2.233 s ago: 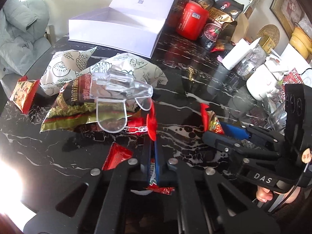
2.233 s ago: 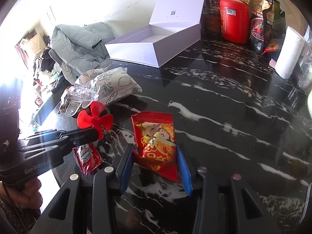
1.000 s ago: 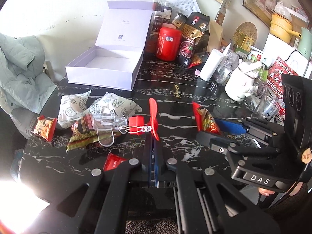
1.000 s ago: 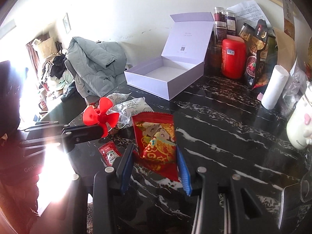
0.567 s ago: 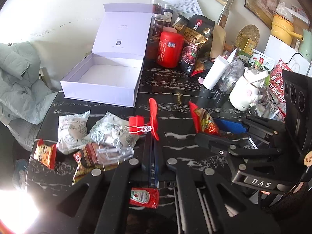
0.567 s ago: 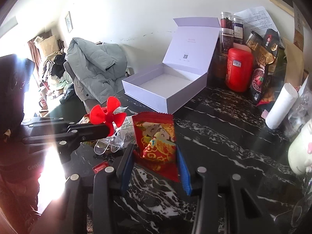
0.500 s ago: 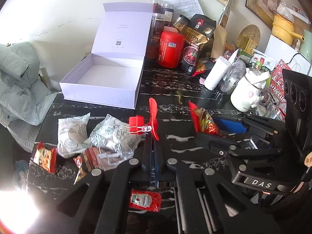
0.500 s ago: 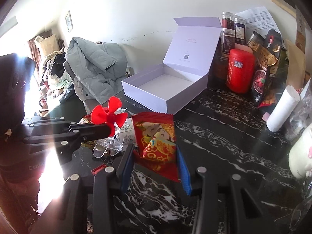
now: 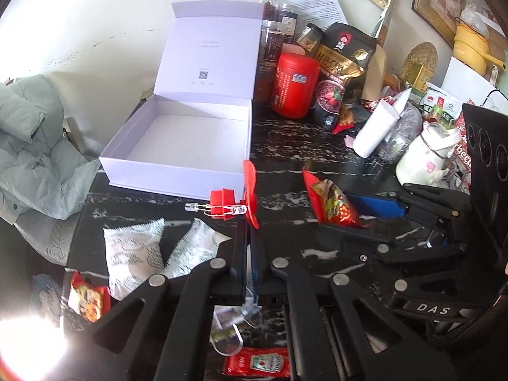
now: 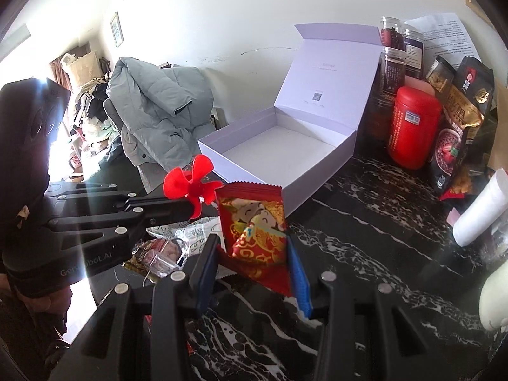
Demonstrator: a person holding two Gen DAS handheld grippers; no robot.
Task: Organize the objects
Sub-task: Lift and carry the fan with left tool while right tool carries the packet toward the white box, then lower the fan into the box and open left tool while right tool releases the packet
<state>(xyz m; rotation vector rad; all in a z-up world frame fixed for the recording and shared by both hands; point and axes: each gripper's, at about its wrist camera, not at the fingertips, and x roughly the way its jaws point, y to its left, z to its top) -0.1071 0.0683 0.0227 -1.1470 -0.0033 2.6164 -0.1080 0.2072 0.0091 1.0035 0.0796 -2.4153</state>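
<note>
An open lilac box (image 9: 177, 171) with its lid up stands on the black marble table (image 9: 317, 158), straight ahead of both grippers. My left gripper (image 9: 249, 225) is shut on a small red propeller fan (image 9: 250, 190) with a clear LED and wire on its hub. The right wrist view shows that fan (image 10: 190, 184) at the left gripper's tip (image 10: 190, 208), just short of the box (image 10: 317, 174). Above the table, my right gripper (image 10: 254, 254) is shut on a red and gold snack packet (image 10: 254, 225). The packet (image 9: 333, 203) also shows in the left wrist view.
Two white patterned packets (image 9: 133, 254), a small red packet (image 9: 85, 295), a ketchup sachet (image 9: 257, 365) and a clear plastic piece (image 10: 162, 254) lie near me. A red canister (image 9: 295, 85), jars, bags, a paper roll (image 9: 374, 130) and a white mug (image 9: 425, 155) crowd the right. A grey jacket (image 9: 28, 146) hangs at left.
Both grippers have travelled toward the open box with the fan and the snack packet in them. The loose packets on the table have dropped back toward the lower edge of the views.
</note>
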